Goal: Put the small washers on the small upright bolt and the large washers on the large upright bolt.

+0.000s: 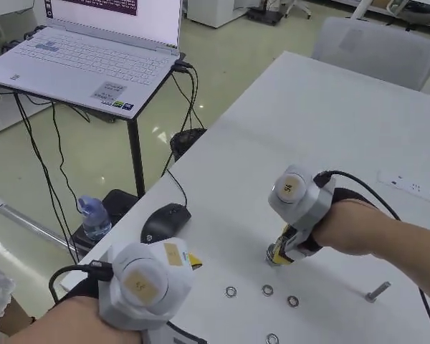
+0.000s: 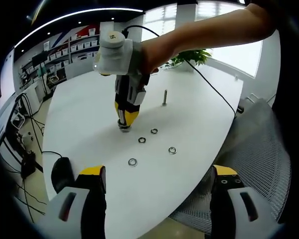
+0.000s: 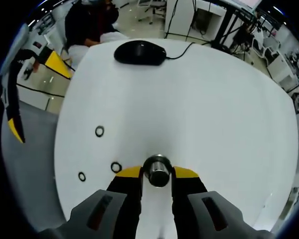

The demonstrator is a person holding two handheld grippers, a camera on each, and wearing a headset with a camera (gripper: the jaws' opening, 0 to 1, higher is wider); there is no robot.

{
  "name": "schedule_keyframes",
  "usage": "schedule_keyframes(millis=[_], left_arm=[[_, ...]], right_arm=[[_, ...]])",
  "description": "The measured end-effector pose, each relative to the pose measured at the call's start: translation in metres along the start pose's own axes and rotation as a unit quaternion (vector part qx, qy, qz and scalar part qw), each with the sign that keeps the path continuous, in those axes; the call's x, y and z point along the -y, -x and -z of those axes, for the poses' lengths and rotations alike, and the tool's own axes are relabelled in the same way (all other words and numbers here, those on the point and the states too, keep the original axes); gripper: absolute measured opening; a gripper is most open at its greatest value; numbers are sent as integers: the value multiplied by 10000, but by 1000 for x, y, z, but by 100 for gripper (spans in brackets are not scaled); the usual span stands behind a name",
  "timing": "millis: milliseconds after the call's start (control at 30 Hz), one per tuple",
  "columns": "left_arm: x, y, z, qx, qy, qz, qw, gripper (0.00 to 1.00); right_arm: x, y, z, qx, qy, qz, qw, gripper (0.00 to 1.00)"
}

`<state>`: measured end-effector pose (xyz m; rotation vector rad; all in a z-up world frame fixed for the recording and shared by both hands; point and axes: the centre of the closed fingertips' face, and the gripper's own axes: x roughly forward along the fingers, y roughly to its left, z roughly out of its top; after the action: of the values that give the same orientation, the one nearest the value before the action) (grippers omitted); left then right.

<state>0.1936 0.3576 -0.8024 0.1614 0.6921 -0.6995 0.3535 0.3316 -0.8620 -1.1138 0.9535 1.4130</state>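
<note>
My right gripper [image 3: 158, 185] is shut on the large bolt [image 3: 158, 171], which stands upright on the white table [image 1: 301, 129]. The left gripper view shows that gripper [image 2: 123, 123] pointing down at the bolt [image 2: 123, 127]. The small bolt [image 2: 165, 97] stands upright further off, at the right in the head view [image 1: 378, 291]. Several loose washers lie flat between the grippers: one [image 1: 231, 292], another [image 1: 267, 290], a third [image 1: 292, 301]. My left gripper [image 2: 158, 174] is open and holds nothing, near the table's front edge [image 1: 190, 264].
A black mouse [image 1: 165, 221] with its cable lies near the table's left edge. A power strip [image 1: 416, 188] sits at the far right. A laptop [image 1: 86, 54] stands on a side stand, a grey chair [image 1: 376, 50] behind the table.
</note>
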Motion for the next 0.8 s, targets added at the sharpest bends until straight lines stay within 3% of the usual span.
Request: schedule_keyframes(millis=[800], left_arm=[[-2, 1, 0, -15, 5, 16, 10000, 85]], right_arm=[[5, -8, 4, -57, 36, 19, 10000, 24]])
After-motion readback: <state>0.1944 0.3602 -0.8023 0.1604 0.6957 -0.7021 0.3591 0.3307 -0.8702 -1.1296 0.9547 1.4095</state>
